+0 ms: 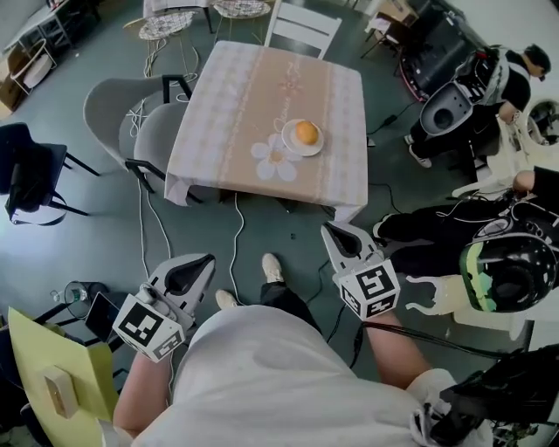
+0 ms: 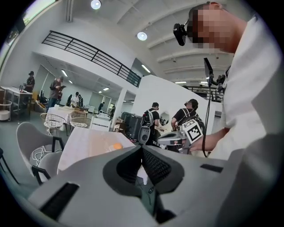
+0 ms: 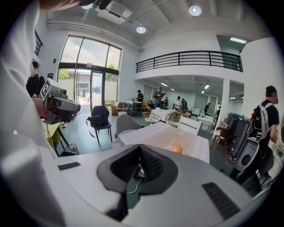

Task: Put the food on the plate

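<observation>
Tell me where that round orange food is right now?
In the head view, the round orange food sits on the white plate, right of centre on the table, beside a white flower print.

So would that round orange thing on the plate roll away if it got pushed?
Probably: the round orange food looks ball-shaped, so a nudge may set it rolling. The white plate under it looks shallow, so its rim might only stop a gentle roll. Firmness can't be judged from here.

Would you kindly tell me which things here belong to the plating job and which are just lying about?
Job: orange food, already on the plate; table; left tool and right tool, both shut, empty.
Lying about: grey chairs, white chair, floor cables.
</observation>
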